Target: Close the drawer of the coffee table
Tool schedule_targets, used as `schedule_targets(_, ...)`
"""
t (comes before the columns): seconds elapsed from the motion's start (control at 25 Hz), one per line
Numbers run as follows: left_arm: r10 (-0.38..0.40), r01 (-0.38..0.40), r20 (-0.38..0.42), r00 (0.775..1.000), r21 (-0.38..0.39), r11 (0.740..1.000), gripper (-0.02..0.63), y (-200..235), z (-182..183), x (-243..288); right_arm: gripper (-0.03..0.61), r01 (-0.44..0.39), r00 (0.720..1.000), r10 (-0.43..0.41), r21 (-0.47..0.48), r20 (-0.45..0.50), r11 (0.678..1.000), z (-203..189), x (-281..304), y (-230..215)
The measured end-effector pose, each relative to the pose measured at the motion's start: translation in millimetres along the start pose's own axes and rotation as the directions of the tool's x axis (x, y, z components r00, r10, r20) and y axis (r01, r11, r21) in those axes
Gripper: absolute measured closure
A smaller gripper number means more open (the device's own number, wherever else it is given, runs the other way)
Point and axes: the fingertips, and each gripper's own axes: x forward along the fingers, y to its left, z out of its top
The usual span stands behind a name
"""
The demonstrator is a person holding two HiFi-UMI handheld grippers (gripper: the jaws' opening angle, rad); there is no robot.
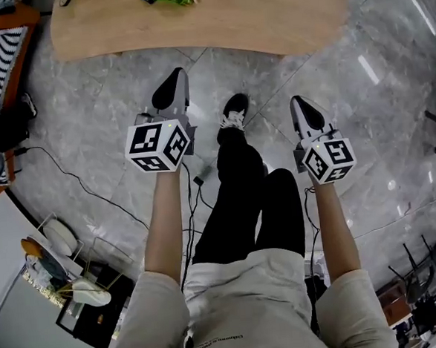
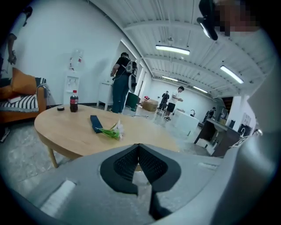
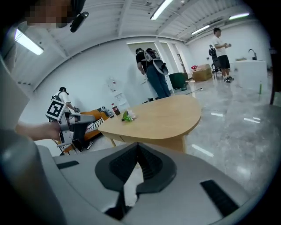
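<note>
The light wooden coffee table (image 1: 214,17) lies across the top of the head view, some way beyond both grippers. In the right gripper view a seam like a drawer front (image 3: 125,139) shows under the tabletop (image 3: 162,116); whether it stands open I cannot tell. My left gripper (image 1: 171,89) is held above the floor short of the table's near edge, its jaws shut on nothing. My right gripper (image 1: 306,113) hangs to the right at the same height, also shut and empty. The dark pads meet in the left gripper view (image 2: 138,148) and in the right gripper view (image 3: 138,148).
On the table lie a flower sprig (image 2: 112,131), a dark blue flat object (image 2: 95,123) and a cola bottle (image 2: 73,101). An orange sofa with a striped cushion (image 1: 1,47) stands left. Cables (image 1: 77,179) trail over the grey marble floor. My shoe (image 1: 234,110) is between the grippers. People stand far behind.
</note>
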Motion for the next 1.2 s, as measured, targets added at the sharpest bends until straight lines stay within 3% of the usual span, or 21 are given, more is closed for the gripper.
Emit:
schedule_targets(0.16, -0.013, 0.011, -0.026, 1.0, -0.052, 0.999, 0.604, -34.3, 33.2, -50.8, 0.561, 0.008, 1.0, -0.007, 0.047, -0.02, 0.999, 28.2, -47.6, 38.5)
schedule_targets(0.36, -0.028, 0.023, -0.076, 0.997, -0.067, 0.997, 0.604, -90.7, 60.9, -124.8, 0.561, 0.0, 1.0, 0.001, 0.029, -0.016, 1.0, 78.8, -112.1, 90.0)
schedule_targets(0.72, -0.055, 0.057, -0.093, 0.994, 0.012, 0.998, 0.604, -161.0, 114.8, -217.4, 0.561, 0.017, 1.0, -0.016, -0.023, 0.012, 1.0, 133.6, -203.1, 163.0)
schedule_targets(0.96, -0.058, 0.07, -0.145, 0.988, 0.076, 0.995, 0.604, -199.4, 115.4, -251.9, 0.561, -0.015, 0.999, 0.015, 0.009, 0.048, 1.0, 137.4, -236.8, 199.6)
schedule_targets(1.12, -0.069, 0.077, -0.132, 0.989, 0.052, 0.996, 0.604, -218.4, 101.8, -284.3, 0.561, -0.04, 0.998, 0.044, -0.072, 0.052, 0.997, 129.9, -248.4, 222.8)
schedule_targets(1.2, -0.071, 0.08, -0.122, 0.99, 0.075, 0.994, 0.604, -233.0, 93.6, -294.8, 0.561, -0.034, 0.997, 0.039, -0.086, 0.06, 0.996, 127.7, -257.4, 225.5)
